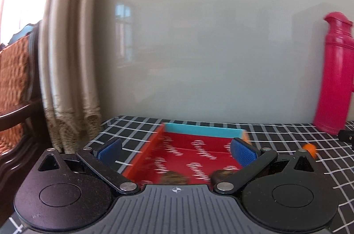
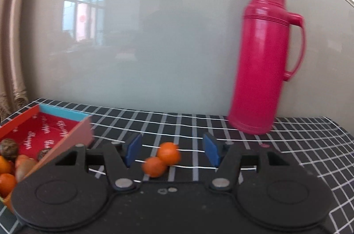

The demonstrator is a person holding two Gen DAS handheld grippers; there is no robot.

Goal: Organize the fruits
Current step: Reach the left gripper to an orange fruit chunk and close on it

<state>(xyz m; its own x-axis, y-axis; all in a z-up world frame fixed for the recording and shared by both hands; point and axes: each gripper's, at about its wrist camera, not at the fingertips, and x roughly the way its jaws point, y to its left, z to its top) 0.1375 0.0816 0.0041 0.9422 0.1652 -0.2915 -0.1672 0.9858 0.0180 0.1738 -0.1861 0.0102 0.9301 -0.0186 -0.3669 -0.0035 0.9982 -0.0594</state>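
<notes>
two oranges lie between the wide-open, empty right claw; left claw open, empty

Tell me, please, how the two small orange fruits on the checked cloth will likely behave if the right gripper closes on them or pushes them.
The two orange fruits look round and smooth, so a push would probably roll them across the checked cloth. They touch each other, so the open right gripper may squeeze one aside. They seem small, likely light.

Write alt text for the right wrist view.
Open right gripper faces two small oranges lying on a black grid tablecloth. A red box holding fruit sits left; a pink thermos stands behind right.
</notes>
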